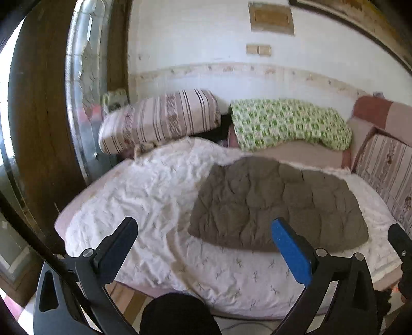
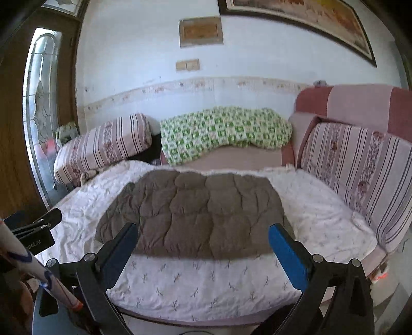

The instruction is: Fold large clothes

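1. Your left tool [image 1: 204, 248] hangs with its fingers spread wide and nothing between them, above the near edge of the bed [image 1: 85, 190].
2. Your right tool [image 2: 203, 250] is likewise spread wide and carries nothing, held over the bed's front edge.
3. The brown quilted garment [image 2: 198, 214] lies flat on the white sheet [image 2: 322, 219], already folded into a rough rectangle, in the middle of the bed; in the left view the garment [image 1: 278, 203] sits right of centre.
4. Neither tool touches the garment; both hover short of its near edge.
5. No container shows in either view. What the bed carries, besides the garment, is bedding: a striped pillow [image 2: 103, 147] at the far left corner and a green checked quilt [image 2: 224, 131] bundled against the wall behind.
6. A striped cushion [image 2: 360, 170] leans along the right side of the bed, below the pink headboard [image 2: 355, 103].
7. A framed picture [image 2: 309, 23] hangs on the wall above.
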`<act>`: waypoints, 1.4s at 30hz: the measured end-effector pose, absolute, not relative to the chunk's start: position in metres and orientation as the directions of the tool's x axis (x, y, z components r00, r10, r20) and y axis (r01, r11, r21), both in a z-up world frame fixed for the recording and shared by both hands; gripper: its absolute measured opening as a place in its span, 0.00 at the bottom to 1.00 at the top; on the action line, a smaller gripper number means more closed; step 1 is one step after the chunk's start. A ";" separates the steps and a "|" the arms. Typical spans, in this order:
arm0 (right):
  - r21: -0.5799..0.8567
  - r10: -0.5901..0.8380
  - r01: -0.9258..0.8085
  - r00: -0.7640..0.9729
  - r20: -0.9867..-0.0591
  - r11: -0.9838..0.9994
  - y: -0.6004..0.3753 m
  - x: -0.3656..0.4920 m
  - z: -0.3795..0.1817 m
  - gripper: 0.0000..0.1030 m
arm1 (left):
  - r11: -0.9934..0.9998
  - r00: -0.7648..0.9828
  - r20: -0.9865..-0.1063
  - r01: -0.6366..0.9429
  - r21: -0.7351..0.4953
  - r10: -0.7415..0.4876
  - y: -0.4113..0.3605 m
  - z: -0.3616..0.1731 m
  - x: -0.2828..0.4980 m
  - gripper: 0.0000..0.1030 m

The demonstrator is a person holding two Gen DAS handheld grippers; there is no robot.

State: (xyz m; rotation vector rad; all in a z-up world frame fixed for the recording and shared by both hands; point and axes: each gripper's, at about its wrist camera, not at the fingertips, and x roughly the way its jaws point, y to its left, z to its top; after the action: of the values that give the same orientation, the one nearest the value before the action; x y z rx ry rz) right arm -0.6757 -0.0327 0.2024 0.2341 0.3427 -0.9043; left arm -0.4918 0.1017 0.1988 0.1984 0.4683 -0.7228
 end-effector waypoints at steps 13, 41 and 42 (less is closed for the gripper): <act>0.017 -0.738 0.813 0.536 -0.410 0.582 -0.046 -0.657 0.188 1.00 | 0.695 0.608 -0.582 0.712 0.100 -0.539 0.064 0.169 -0.484 1.00; -0.011 -0.736 0.812 0.523 -0.429 0.583 -0.057 -0.635 0.183 1.00 | 0.651 0.586 -0.615 0.744 0.150 -0.527 0.047 0.149 -0.473 1.00; -0.014 -0.735 0.810 0.525 -0.428 0.586 -0.056 -0.634 0.184 1.00 | 0.651 0.583 -0.617 0.745 0.146 -0.529 0.046 0.148 -0.473 1.00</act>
State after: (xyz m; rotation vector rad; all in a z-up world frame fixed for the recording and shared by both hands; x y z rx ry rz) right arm -0.6344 -0.0564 0.1837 0.1965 0.4156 -0.9314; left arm -0.4732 0.0459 0.1483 0.4168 0.5679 -0.7685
